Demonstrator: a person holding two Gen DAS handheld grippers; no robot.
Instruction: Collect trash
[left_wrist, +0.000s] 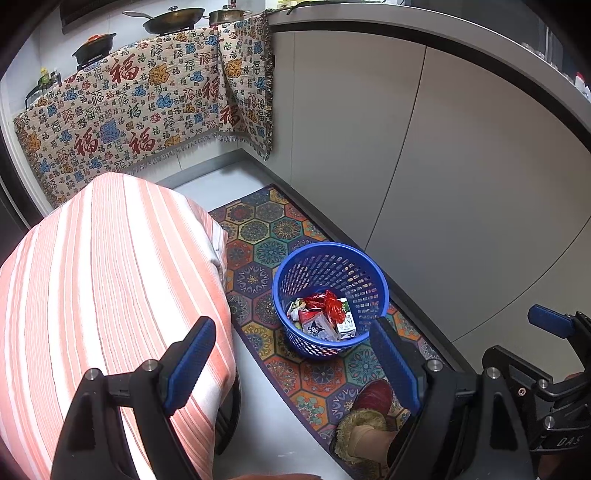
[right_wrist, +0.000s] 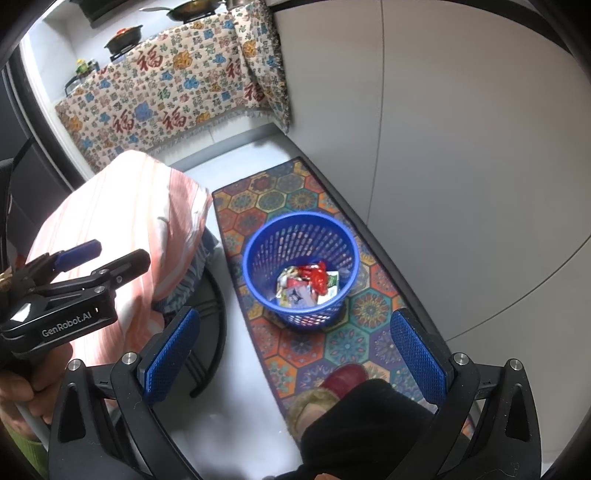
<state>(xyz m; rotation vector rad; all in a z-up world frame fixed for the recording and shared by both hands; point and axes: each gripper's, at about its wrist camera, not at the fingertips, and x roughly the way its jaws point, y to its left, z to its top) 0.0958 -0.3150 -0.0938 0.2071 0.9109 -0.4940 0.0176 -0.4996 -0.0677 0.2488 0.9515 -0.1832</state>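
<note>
Both grippers stand with their blue-padded fingers spread wide and nothing between them, so the collecting looks finished or paused rather than under way. The left gripper (left_wrist: 291, 365) frames the blue slotted waste basket (left_wrist: 330, 297) just beyond its right finger's tip, and the right gripper (right_wrist: 295, 354) has the same basket ahead of the gap between its fingers, somewhat nearer the left one. Neither touches it.

The basket stands upright on the hexagon-patterned floor mat (left_wrist: 258, 236), close to the grey cabinet fronts (left_wrist: 424, 166), likely so that wrappers can be dropped straight in from above. The trash (left_wrist: 323, 315) lies in its bottom: a red crinkled wrapper on top of small printed cartons and packets. I see no loose litter on the mat or the pale floor around it, so little seems left to gather here.

An orange-and-white striped cloth (left_wrist: 103, 295) covers a rounded piece of furniture beneath and beyond the left gripper's left finger. A red fur-trimmed slipper (left_wrist: 365, 410) on the person's foot sits near the base of the right finger.

As for pose, both grippers tilt steeply down toward the floor, side by side. In the right wrist view the left gripper shows from the side at the left edge, gripped in the person's hand (right_wrist: 22, 398), its fingers apart.
</note>
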